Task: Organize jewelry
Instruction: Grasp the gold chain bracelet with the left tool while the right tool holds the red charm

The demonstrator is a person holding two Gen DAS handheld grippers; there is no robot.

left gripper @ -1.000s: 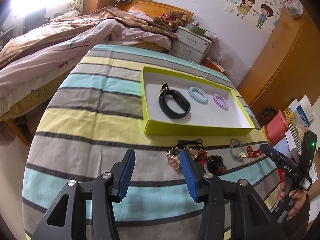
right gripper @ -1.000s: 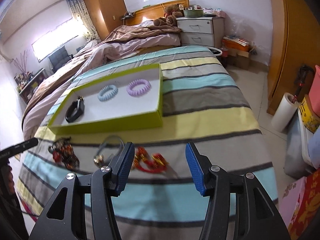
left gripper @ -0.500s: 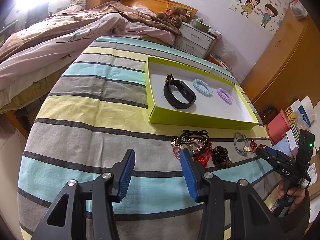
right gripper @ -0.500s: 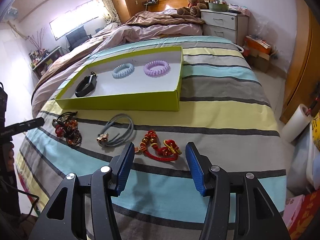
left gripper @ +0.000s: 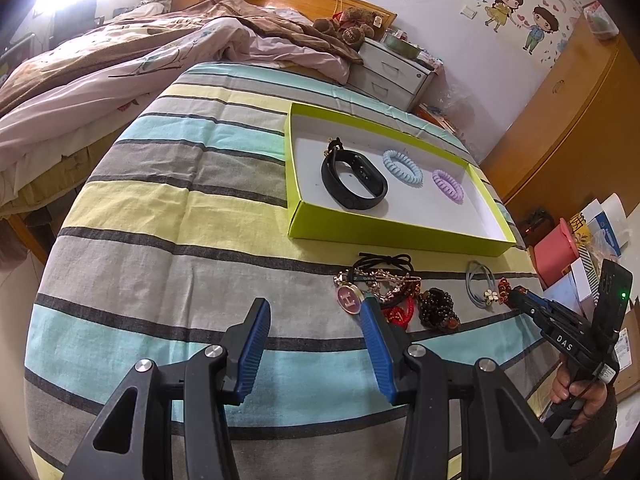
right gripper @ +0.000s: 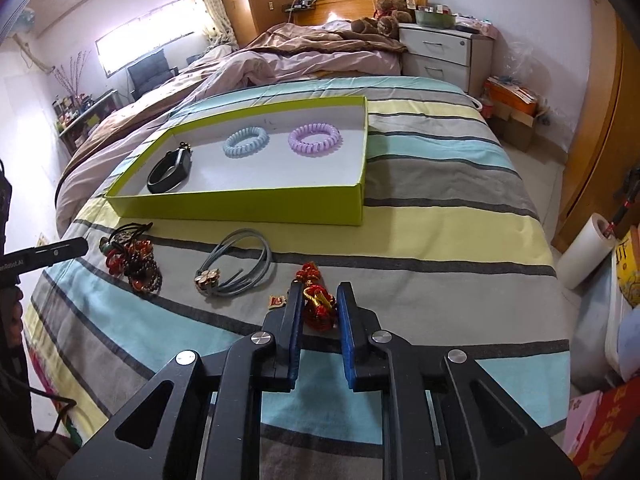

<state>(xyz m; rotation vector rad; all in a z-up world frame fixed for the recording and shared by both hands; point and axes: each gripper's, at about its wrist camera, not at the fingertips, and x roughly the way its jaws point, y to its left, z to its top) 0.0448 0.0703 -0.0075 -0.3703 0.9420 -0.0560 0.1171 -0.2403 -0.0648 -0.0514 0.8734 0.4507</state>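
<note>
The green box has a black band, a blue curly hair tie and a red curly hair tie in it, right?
Not quite. The second curly hair tie is purple, not red, as the right wrist view shows. The green box does hold the black band and the blue curly hair tie.

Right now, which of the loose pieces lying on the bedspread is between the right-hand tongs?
The red and gold knotted bracelet. The right tongs are closing around it, while the grey hair tie and the dark tangled pile lie untouched to its left.
</note>
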